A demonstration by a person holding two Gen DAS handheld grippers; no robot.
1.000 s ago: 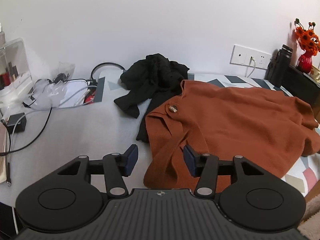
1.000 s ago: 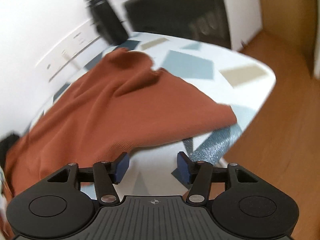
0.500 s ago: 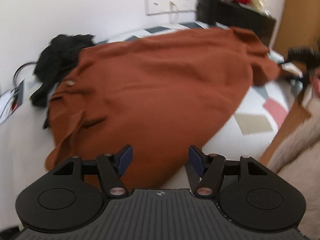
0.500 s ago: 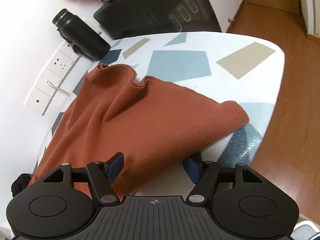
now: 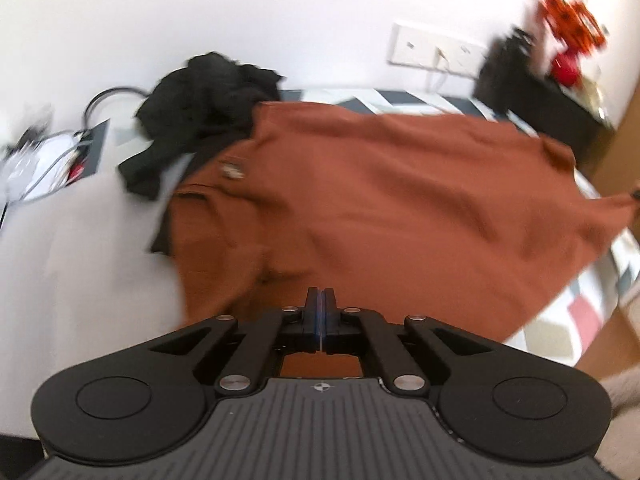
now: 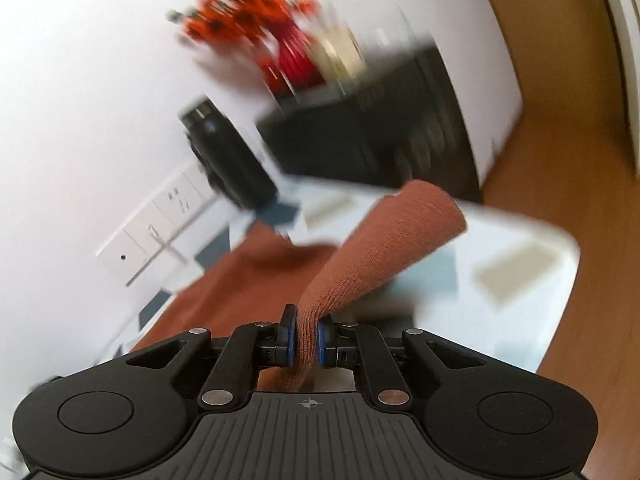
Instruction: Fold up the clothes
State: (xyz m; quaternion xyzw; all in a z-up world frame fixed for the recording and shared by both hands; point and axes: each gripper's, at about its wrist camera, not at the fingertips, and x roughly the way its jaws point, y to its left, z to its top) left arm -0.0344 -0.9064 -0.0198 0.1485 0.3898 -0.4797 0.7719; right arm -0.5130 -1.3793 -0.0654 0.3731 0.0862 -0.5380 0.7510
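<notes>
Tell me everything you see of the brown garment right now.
The brown garment is rust-coloured knit, spread over the patterned table with a button near its left end. It overlaps black clothing. The right gripper pinches one corner, lifted. The left gripper is shut at its near edge; its grip is unclear.

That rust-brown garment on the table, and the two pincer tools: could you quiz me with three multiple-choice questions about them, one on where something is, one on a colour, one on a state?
1. Where is the black clothing pile?
A. behind the garment's left end, near the wall
B. on the floor
C. on the dark cabinet

2. What colour are the flowers?
A. blue
B. orange-red
C. white

3. What is the right gripper doing?
A. wide open
B. shut on nothing
C. shut on the rust-brown garment

Answers:
1 A, it lies beside the garment's buttoned end.
2 B, both views show orange-red blooms.
3 C, knit fabric sits between its pads.
</notes>
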